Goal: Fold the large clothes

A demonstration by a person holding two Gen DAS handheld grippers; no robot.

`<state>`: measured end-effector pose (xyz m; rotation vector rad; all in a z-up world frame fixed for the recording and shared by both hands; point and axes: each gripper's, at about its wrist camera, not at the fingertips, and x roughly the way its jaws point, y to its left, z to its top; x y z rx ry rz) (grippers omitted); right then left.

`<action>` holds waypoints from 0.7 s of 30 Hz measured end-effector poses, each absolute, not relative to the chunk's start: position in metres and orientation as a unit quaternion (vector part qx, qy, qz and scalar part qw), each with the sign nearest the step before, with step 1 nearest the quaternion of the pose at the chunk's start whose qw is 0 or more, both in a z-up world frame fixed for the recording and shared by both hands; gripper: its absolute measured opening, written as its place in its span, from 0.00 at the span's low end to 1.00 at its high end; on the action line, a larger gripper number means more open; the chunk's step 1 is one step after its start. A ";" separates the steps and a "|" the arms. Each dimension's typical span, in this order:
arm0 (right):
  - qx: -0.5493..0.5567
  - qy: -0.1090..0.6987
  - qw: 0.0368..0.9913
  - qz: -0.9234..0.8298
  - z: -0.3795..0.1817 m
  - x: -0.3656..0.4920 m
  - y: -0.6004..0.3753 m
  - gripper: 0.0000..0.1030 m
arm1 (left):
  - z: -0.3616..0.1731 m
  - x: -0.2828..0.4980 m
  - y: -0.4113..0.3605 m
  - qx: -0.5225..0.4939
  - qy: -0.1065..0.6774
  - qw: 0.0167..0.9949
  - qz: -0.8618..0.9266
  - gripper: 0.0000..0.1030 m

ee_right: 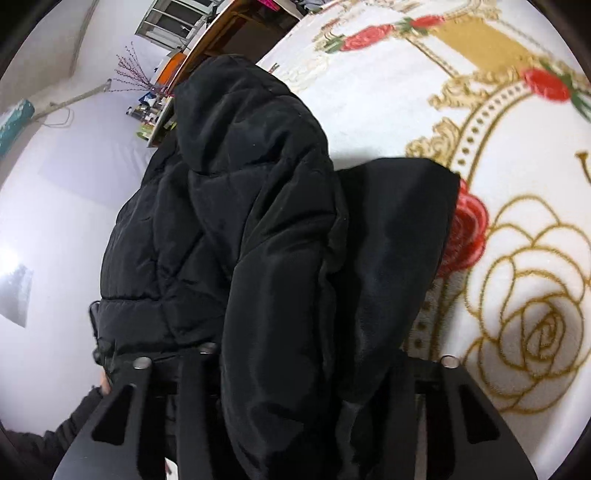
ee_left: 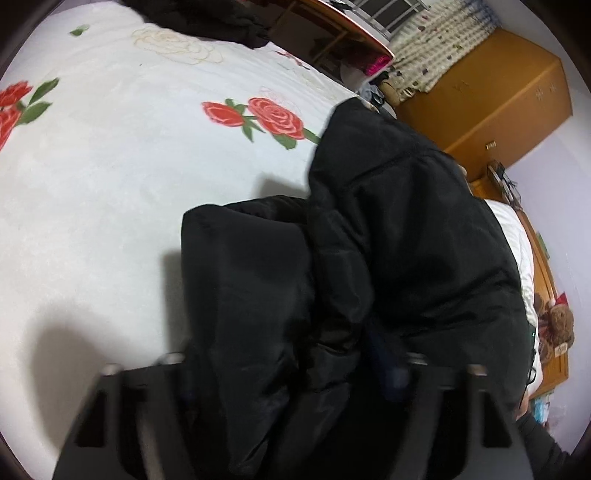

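Note:
A black puffer jacket (ee_left: 406, 229) lies bunched on a white blanket with red roses (ee_left: 110, 184). One folded part of it reaches toward the camera and fills the gap of my left gripper (ee_left: 295, 360); the fingers stand apart and show no squeeze on the cloth. In the right wrist view the same jacket (ee_right: 240, 221) rises in a padded heap over the blanket (ee_right: 517, 258). A thick fold of it is pinched between the fingers of my right gripper (ee_right: 295, 354), which is shut on it. The cloth hides both grippers' fingertips.
Another dark garment (ee_left: 207, 18) lies at the bed's far end. A wooden wardrobe (ee_left: 498, 96) and a teddy bear (ee_left: 557, 325) stand beyond the bed's right side. A person's dark sleeve (ee_right: 55, 435) shows at lower left, with a wall and shelf (ee_right: 162, 110) behind.

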<state>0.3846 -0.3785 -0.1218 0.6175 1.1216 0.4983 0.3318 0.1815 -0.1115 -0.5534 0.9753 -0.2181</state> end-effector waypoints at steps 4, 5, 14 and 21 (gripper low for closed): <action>0.264 0.507 0.793 0.212 -0.096 0.375 -0.371 0.27 | -0.086 0.322 0.167 -0.206 0.455 0.863 -0.074 0.31; 0.261 0.505 0.796 0.209 -0.092 0.373 -0.369 0.26 | -0.080 0.319 0.165 -0.201 0.453 0.866 -0.070 0.30; 0.247 0.485 0.813 0.206 -0.048 0.345 -0.371 0.24 | -0.025 0.300 0.164 -0.173 0.420 0.888 -0.069 0.28; 0.244 0.462 0.826 0.214 -0.013 0.327 -0.368 0.24 | 0.010 0.279 0.165 -0.175 0.394 0.899 -0.072 0.29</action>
